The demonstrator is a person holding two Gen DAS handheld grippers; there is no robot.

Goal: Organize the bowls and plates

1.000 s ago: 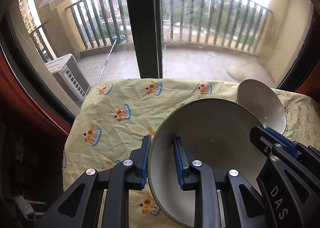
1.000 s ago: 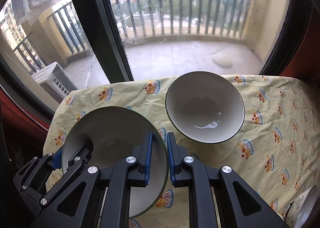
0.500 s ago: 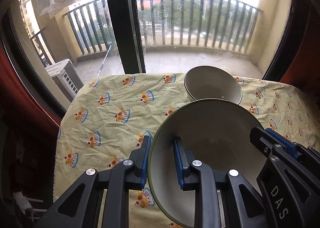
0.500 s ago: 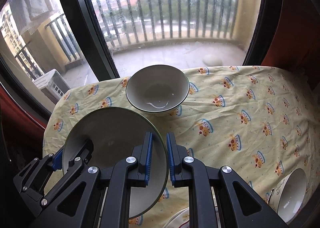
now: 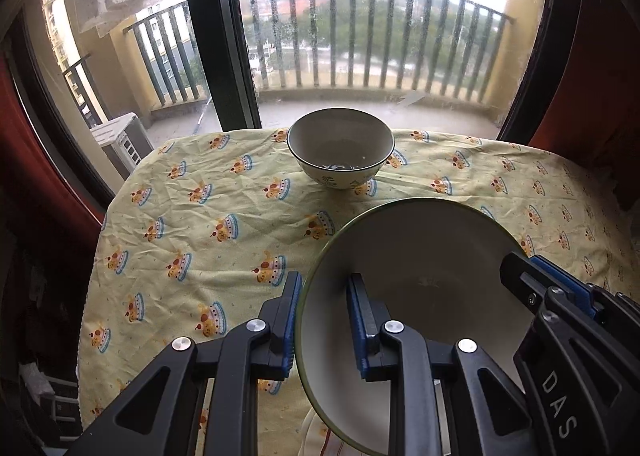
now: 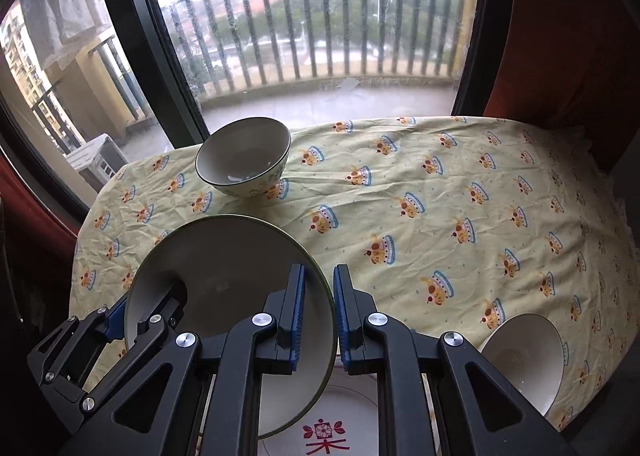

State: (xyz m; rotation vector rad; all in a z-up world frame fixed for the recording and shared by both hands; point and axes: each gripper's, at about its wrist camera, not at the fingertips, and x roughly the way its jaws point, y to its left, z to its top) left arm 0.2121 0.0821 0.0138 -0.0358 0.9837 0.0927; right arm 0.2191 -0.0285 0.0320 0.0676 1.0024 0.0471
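I hold a large green-rimmed bowl (image 5: 420, 276) (image 6: 224, 268) tilted above the tablecloth between both grippers. My left gripper (image 5: 322, 288) (image 6: 140, 304) is shut on its left rim, one pad inside and one outside. At the opposite side, my right gripper (image 6: 320, 276) (image 5: 532, 268) is shut on the right rim. A patterned bowl (image 5: 341, 143) (image 6: 243, 155) stands upright near the table's far edge, well apart from the held bowl. Partly hidden under the right gripper lies a white plate with a red design (image 6: 332, 432). A small white bowl (image 6: 520, 356) sits at the near right.
The table wears a yellow cloth with a crown print (image 5: 224, 215) (image 6: 440, 215). A window with a dark frame (image 5: 216, 35) stands right behind the far edge, with a balcony railing outside. Red curtains hang at both sides.
Both grippers have drawn back from the window and slightly up with the green-rimmed bowl. The patterned bowl now lies farther off, and the plate and small bowl have come into view.
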